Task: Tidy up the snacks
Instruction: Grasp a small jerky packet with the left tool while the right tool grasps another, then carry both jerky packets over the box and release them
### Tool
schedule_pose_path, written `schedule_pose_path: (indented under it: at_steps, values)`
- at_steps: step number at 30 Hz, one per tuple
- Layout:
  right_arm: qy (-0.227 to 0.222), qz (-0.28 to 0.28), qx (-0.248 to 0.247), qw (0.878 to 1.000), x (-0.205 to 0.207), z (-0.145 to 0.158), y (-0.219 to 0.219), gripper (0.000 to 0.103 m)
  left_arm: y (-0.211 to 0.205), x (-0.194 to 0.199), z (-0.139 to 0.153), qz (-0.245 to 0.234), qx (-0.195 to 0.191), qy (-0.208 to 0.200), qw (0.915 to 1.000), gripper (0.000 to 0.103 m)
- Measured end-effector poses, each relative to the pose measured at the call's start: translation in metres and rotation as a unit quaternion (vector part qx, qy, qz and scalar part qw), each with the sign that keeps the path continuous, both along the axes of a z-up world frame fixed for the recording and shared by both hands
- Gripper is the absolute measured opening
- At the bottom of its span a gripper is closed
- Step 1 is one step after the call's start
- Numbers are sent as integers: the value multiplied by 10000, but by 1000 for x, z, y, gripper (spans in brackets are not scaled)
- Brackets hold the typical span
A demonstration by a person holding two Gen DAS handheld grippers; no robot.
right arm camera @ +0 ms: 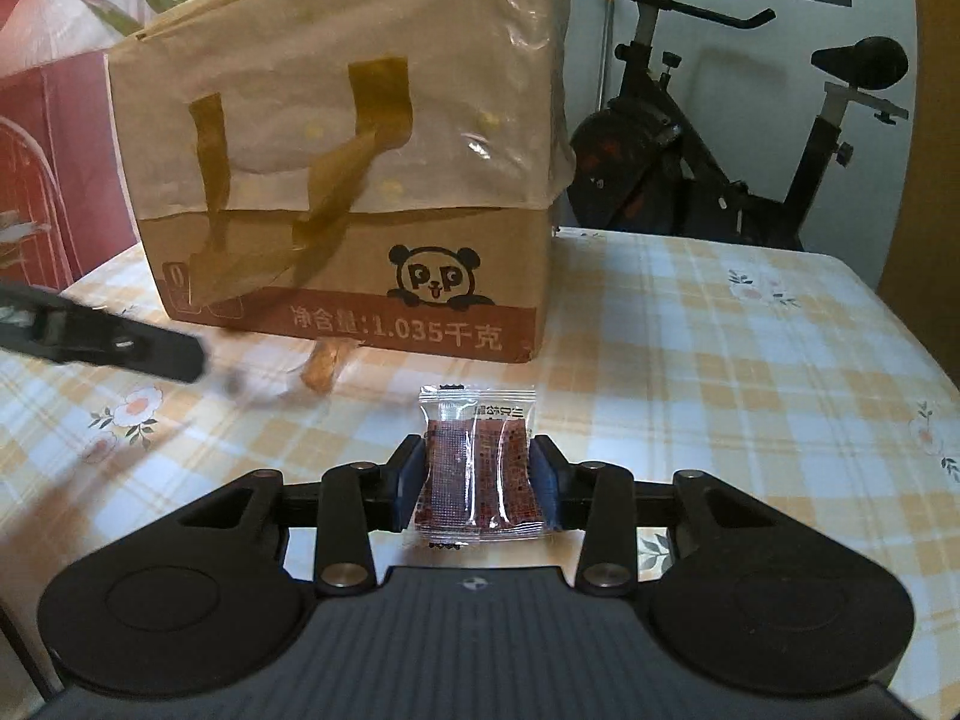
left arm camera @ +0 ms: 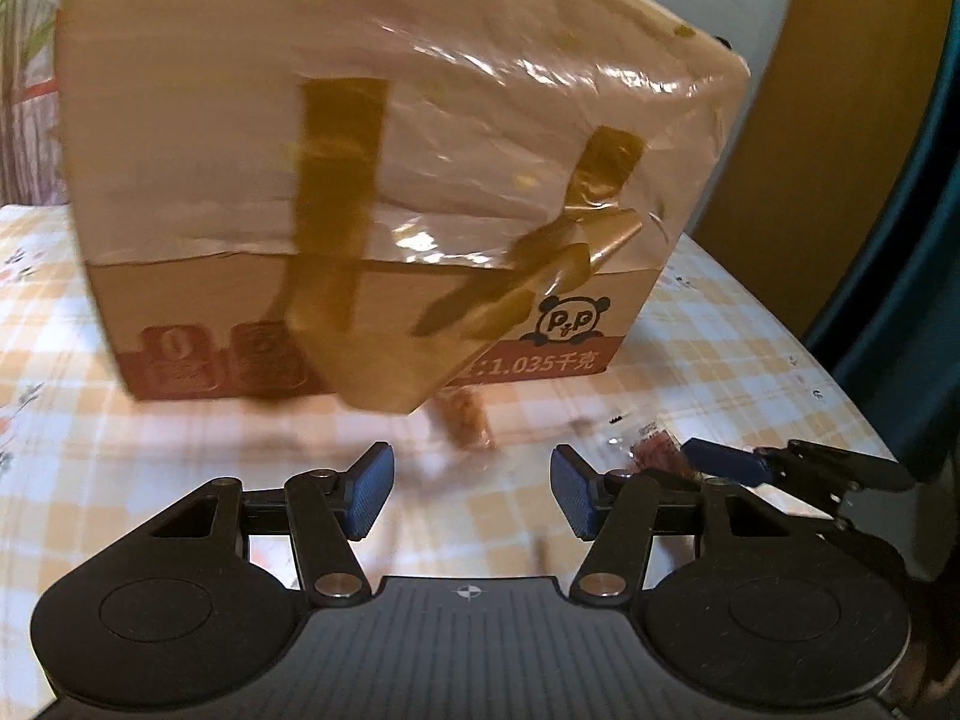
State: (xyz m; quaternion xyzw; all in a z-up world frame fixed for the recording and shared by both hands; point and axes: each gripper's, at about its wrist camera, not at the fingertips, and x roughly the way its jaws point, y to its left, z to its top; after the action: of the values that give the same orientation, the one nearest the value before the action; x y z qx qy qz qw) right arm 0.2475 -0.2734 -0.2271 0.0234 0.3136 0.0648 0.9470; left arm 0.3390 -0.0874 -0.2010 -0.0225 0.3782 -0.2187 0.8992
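In the right wrist view my right gripper (right arm camera: 480,480) is shut on a clear packet with a red snack (right arm camera: 480,468), pinched at its waist just above the table. My left gripper (left arm camera: 474,492) is open with nothing between its blue pads, low over the cloth. Ahead of it a small brown snack packet (left arm camera: 465,420) lies against the foot of a cardboard box (left arm camera: 558,330) with a panda logo. The box has a cream bag with brown handles (left arm camera: 360,120) pulled over it. The red packet (left arm camera: 651,450) and a blue right finger (left arm camera: 726,461) show at the right.
The table wears a yellow and white checked cloth (right arm camera: 720,360) with flower prints. The box (right arm camera: 360,300) stands at the far middle, the brown packet (right arm camera: 324,366) at its base. A black exercise bike (right arm camera: 720,120) stands behind the table on the right. A blurred left finger (right arm camera: 150,351) reaches in from the left.
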Motion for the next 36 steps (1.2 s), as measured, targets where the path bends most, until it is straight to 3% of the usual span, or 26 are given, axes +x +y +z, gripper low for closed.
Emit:
schedule_pose_path:
  at_steps: [13,16,18,26,36]
  values:
    - [-30,27,226,9997,2,-2,-5,41,-46,38,-26,226,413,34,9989,49]
    - [-5,52,234,9997,2,-2,-4,41,-49,44,-32,293,518,61,9982,38]
    - [-3,90,234,9997,2,-3,-2,41,-50,47,-36,295,618,28,9976,19]
    - [19,6,363,9993,4,-3,-6,41,-34,25,-35,252,489,19,9985,18]
    - [-140,-142,316,9993,-2,-1,-7,41,1,-29,-1,232,154,-204,9994,18]
